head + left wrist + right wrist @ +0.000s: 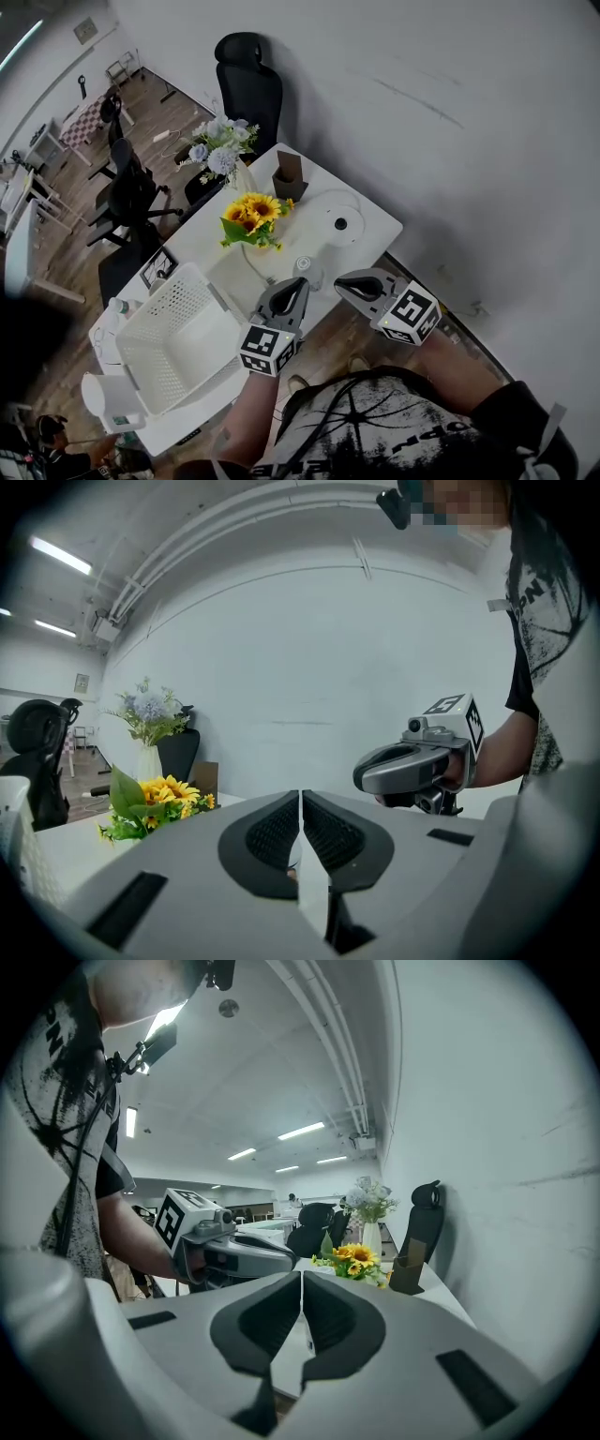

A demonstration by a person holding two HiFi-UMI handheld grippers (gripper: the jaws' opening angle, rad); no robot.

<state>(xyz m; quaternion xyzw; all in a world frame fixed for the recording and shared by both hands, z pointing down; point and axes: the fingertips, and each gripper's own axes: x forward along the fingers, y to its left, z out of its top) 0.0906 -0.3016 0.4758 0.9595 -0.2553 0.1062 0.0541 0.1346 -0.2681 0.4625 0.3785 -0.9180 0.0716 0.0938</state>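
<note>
Glass (302, 268): on desk (380, 225) near its front edge, just ahead of left tool's tips, between the two tools; contact unclear.
Left tool (296, 283): jaws pressed together, nothing in them; held above desk's front edge.
Right tool (341, 281): jaws together, empty; just right of left tool, tips turned toward it.
Sunflowers (251, 217): on desk, beyond left tool.
Basket (169, 328): white mesh, left of left tool.
Round white device (339, 223): on desk, beyond right tool.
</note>
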